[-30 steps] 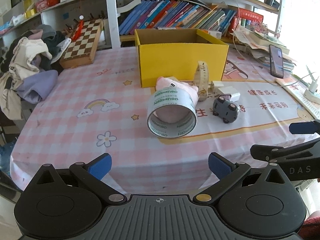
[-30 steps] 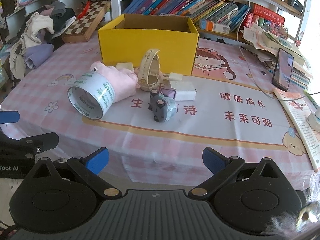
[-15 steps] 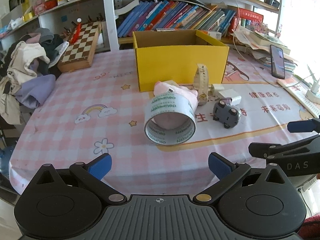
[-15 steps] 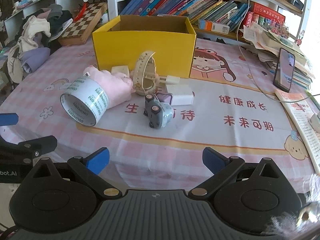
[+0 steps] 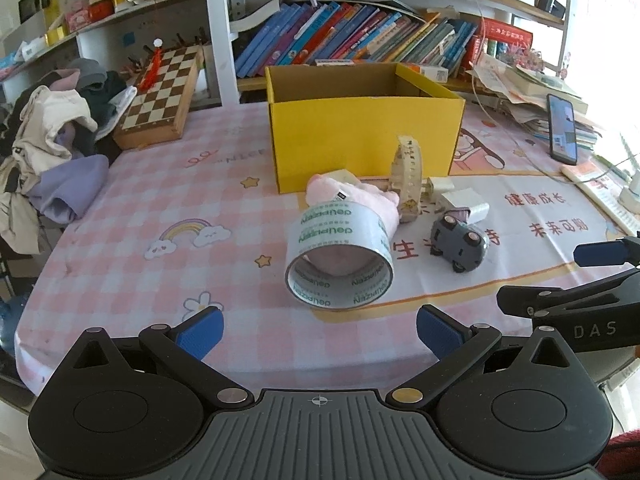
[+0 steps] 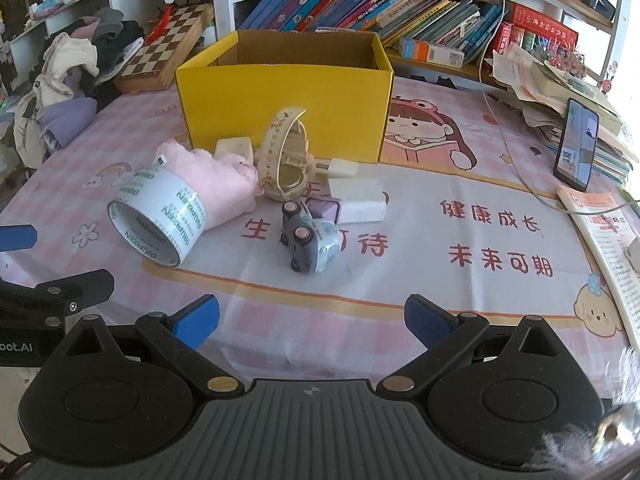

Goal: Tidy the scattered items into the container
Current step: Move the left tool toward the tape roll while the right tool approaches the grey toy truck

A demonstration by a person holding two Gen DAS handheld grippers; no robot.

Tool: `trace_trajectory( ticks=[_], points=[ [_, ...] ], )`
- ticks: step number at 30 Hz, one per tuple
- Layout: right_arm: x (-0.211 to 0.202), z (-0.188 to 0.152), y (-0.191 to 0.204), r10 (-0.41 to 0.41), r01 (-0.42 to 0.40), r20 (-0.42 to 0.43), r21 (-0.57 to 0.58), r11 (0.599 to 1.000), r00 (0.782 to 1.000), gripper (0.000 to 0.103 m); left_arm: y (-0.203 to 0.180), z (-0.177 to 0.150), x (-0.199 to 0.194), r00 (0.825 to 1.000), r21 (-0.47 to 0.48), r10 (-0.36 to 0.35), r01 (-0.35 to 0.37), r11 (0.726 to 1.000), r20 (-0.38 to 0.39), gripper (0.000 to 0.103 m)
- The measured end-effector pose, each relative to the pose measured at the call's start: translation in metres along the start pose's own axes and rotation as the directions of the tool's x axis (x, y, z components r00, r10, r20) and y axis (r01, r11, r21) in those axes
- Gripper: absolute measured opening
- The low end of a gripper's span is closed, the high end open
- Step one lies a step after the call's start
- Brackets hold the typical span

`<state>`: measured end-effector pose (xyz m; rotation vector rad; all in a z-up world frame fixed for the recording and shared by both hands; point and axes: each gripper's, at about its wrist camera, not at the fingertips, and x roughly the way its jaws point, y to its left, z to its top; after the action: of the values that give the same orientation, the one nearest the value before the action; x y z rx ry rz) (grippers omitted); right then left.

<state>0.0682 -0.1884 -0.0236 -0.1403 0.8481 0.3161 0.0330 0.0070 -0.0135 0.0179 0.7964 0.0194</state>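
An open yellow cardboard box (image 5: pixel 364 136) (image 6: pixel 284 108) stands at the back of the table. In front of it lie a clear tape roll (image 5: pixel 340 258) (image 6: pixel 158 216), a pink plush (image 5: pixel 360 196) (image 6: pixel 216 184), a cream watch (image 5: pixel 408 176) (image 6: pixel 284 156), a white charger (image 5: pixel 464 204) (image 6: pixel 358 200) and a grey toy car (image 5: pixel 460 242) (image 6: pixel 308 240). My left gripper (image 5: pixel 320 330) is open and empty, short of the tape roll. My right gripper (image 6: pixel 312 320) is open and empty, short of the toy car.
A chessboard (image 5: pixel 160 96) and a heap of clothes (image 5: pixel 52 148) sit at the back left. A phone (image 6: pixel 576 144), papers and a cable lie at the right. Bookshelves (image 5: pixel 360 36) stand behind the box. The table's near edge is just under both grippers.
Both grippers have drawn back and risen a little, so the items look slightly farther away. Nothing on the table has moved.
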Motion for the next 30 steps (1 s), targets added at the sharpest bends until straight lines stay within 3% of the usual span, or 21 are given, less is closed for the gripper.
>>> trace_trajectory(
  ticks=[17, 22, 30],
  points=[
    [0.024, 0.021, -0.005, 0.017, -0.018, -0.029, -0.026, 0.999, 0.999, 0.100, 0.003, 0.014, 0.024, 1.000, -0.031, 0.011, -0.011, 0.999, -0.028, 0.103],
    [0.036, 0.028, -0.010, 0.025, -0.027, -0.046, -0.025, 0.999, 0.999, 0.089, -0.001, 0.019, 0.032, 1.000, -0.016, 0.002, -0.003, 1.000, -0.014, 0.103],
    [0.053, 0.037, -0.015, 0.043, -0.046, -0.075, -0.037, 0.998, 0.996, 0.086, -0.010, 0.024, 0.046, 1.000, 0.016, -0.015, 0.016, 1.000, -0.015, 0.102]
  ],
)
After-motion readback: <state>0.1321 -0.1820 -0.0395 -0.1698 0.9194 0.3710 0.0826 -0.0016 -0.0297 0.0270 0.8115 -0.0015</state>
